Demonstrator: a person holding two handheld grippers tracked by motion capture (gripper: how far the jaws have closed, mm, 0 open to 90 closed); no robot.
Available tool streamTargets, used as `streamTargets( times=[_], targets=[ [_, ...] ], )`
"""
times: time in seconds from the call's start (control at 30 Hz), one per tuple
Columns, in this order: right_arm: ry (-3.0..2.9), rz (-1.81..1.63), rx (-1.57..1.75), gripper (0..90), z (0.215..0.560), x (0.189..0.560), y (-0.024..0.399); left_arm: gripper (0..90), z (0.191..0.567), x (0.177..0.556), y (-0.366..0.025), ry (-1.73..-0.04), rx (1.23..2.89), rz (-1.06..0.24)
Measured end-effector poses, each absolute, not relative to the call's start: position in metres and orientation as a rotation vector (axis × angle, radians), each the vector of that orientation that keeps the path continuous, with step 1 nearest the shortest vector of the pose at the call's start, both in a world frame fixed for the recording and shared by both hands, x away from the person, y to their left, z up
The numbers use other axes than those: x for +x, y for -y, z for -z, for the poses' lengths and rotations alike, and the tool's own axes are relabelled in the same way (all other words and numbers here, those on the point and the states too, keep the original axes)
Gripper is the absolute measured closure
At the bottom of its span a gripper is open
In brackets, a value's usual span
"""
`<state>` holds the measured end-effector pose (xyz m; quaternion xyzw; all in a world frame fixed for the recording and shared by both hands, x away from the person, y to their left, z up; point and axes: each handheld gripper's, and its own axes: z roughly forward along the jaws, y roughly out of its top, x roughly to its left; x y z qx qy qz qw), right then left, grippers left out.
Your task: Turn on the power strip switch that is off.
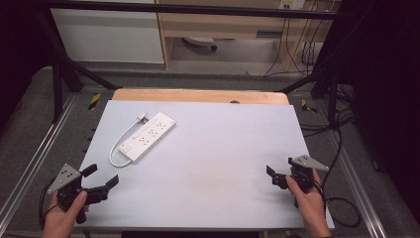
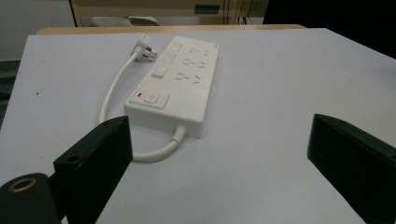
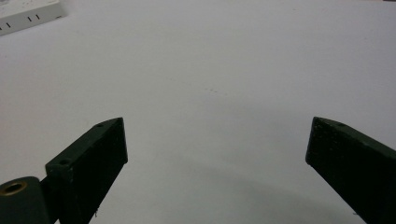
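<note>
Figure. Two hand-held grippers at rest over a white table (image 1: 208, 198), with a white power strip (image 1: 147, 136) as the object of the work. In the high view the strip lies on the far-left part of the table, at about 10 o'clock from the table's centre, running diagonally with its switch end nearest the person. Its short cord (image 1: 120, 147) loops out of that end, runs along the strip's left side and ends in a plug (image 1: 143, 118) lying just beside the far end. The left gripper (image 1: 102, 179) hovers at the near-left corner, at 7 o'clock, jaws spread wide and empty; in the left gripper view (image 2: 219, 140) the strip (image 2: 180, 79) lies ahead at 12 o'clock, apart from both jaws. The right gripper (image 1: 280, 172) sits at the near-right edge, at 4 o'clock, jaws likewise apart with nothing between them; in the right gripper view (image 3: 217, 140) a corner of the strip (image 3: 28, 16) shows at 11 o'clock, well apart.

Risks, as judged from this layout. The strip is a smooth, flat, broad body: jaws closing across its width may slide off or tilt it, and a pinch at one end alone would likely let it swing. The cord loop (image 2: 154, 151) lies between the left gripper and the switch end, so a low approach could snag or drag it and turn the strip on the slick surface. A grip on the switch end may press the rocker switch (image 2: 152, 99). The loose plug (image 2: 145, 48) can trail and catch if the strip is lifted.
</note>
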<state>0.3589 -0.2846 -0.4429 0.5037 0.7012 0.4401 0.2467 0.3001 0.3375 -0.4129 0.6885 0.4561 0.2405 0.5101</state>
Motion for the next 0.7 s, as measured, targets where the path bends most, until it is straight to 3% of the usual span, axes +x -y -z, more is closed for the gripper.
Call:
streamTargets(
  times=[0.7],
  targets=[
    [-1.914,-1.195,1.375,4.9,0.436,0.368,0.272,6.7,0.412,0.309,-0.330,-1.073,1.652,-0.585]
  ],
)
